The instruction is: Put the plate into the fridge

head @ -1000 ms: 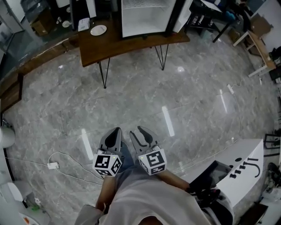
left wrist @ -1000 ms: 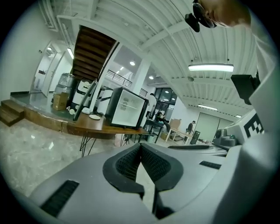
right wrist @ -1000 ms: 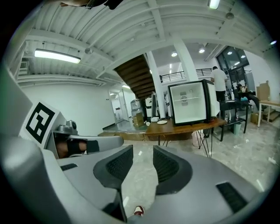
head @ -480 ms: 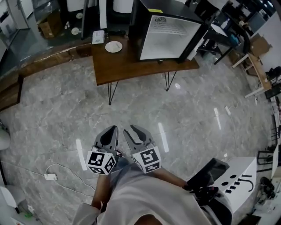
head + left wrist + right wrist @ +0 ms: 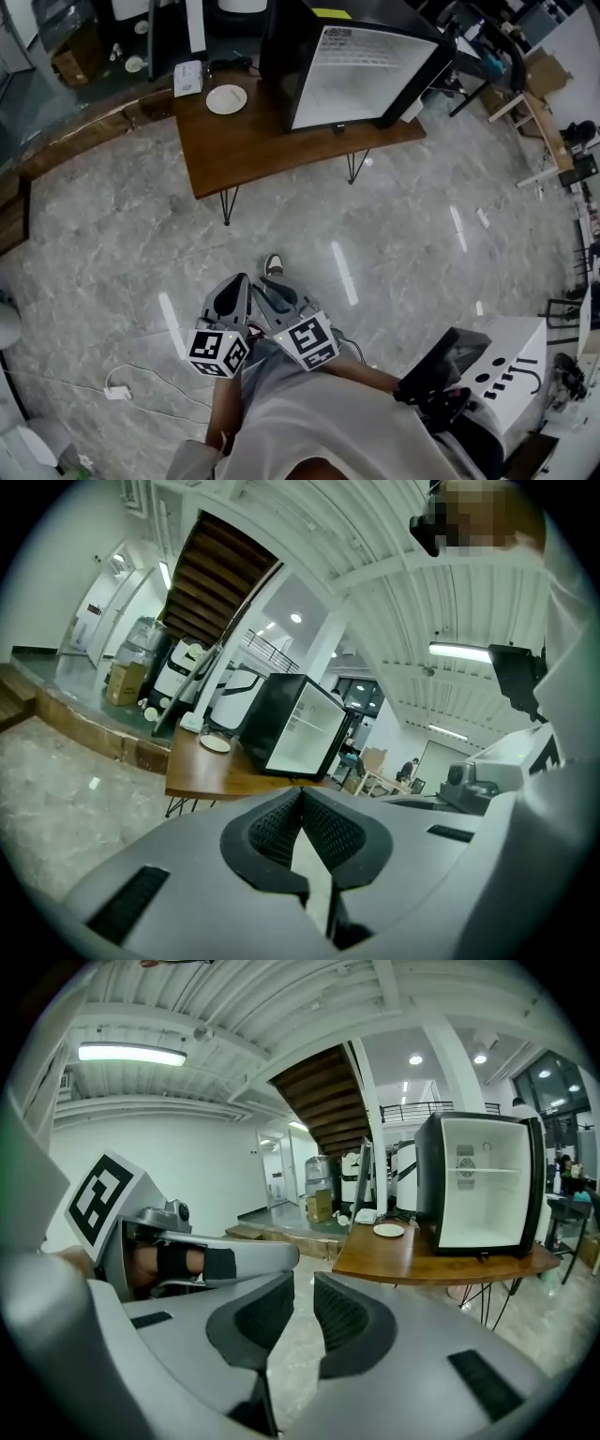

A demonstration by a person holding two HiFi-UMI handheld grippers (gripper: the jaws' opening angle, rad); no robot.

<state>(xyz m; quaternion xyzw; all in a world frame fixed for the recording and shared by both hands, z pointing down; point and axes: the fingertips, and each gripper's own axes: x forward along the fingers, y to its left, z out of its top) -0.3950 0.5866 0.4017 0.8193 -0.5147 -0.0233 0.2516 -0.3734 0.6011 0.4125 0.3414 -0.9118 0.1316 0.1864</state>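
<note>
Plate (image 5: 226, 98) lies on bench (image 5: 272, 150) beside fridge (image 5: 361, 75); left tongs (image 5: 302, 794) together, right tongs (image 5: 303, 1288) narrowly apart, just closing, empty.

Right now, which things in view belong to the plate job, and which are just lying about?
For the job:
plate
fridge
table under both

Lying about:
white box beside the plate
cable on the floor
cardboard box

Grey left tongs (image 5: 238, 279) and right tongs (image 5: 259, 289) bear black-white marker cubes (image 5: 217, 352).
</note>
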